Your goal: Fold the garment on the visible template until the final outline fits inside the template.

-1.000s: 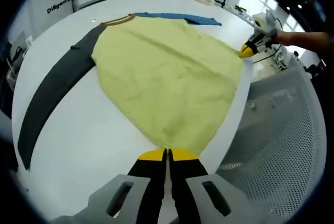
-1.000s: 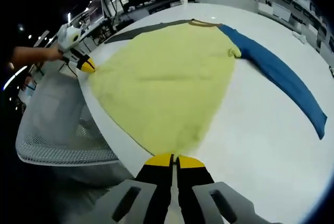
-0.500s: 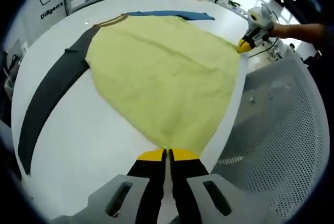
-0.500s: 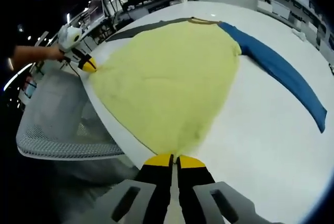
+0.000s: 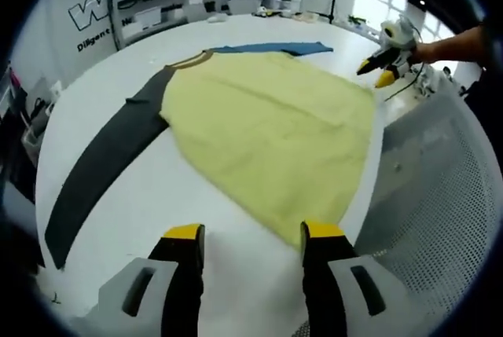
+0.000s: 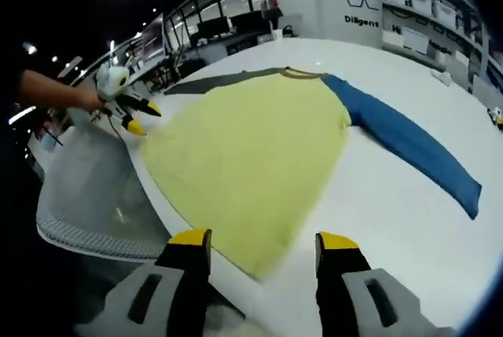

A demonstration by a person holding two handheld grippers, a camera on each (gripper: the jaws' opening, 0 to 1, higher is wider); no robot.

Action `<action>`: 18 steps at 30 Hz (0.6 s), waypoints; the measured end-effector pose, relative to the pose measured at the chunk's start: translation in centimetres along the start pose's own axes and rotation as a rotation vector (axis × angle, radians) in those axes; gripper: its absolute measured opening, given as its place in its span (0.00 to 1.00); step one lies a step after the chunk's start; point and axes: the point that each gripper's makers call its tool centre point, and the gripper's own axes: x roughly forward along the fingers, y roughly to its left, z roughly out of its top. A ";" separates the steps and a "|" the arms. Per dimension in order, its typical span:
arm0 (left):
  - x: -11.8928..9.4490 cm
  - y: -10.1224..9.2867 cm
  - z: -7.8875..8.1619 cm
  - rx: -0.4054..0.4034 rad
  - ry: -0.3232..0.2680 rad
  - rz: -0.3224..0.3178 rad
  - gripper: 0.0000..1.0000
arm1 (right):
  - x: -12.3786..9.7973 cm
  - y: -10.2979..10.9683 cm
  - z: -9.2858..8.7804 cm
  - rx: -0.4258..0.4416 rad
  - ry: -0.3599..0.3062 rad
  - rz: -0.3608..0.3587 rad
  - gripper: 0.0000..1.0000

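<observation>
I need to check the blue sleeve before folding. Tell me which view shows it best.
The right gripper view: the blue sleeve lies flat along the white table, visible from the shoulder of the yellow shirt body to the cuff. In the left gripper view the blue sleeve is a thin, foreshortened strip beyond the shirt.
</observation>
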 end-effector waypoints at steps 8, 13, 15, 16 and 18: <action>-0.7 2.5 0.6 -0.054 -0.058 0.064 0.64 | -1.0 -1.2 1.7 -0.016 -0.060 -0.025 0.62; -1.3 4.9 0.4 -0.115 -0.087 0.126 0.68 | -1.6 -1.9 3.1 -0.039 -0.110 -0.045 0.74; -1.5 6.0 0.3 -0.178 -0.109 0.154 0.71 | -1.9 -2.2 3.7 -0.057 -0.135 -0.060 0.81; -1.7 6.6 0.1 -0.202 -0.113 0.168 0.72 | -1.9 -2.3 3.9 -0.063 -0.142 -0.063 0.84; -1.9 7.9 -0.3 -0.253 -0.130 0.197 0.75 | -2.1 -2.3 4.3 -0.064 -0.162 -0.067 0.89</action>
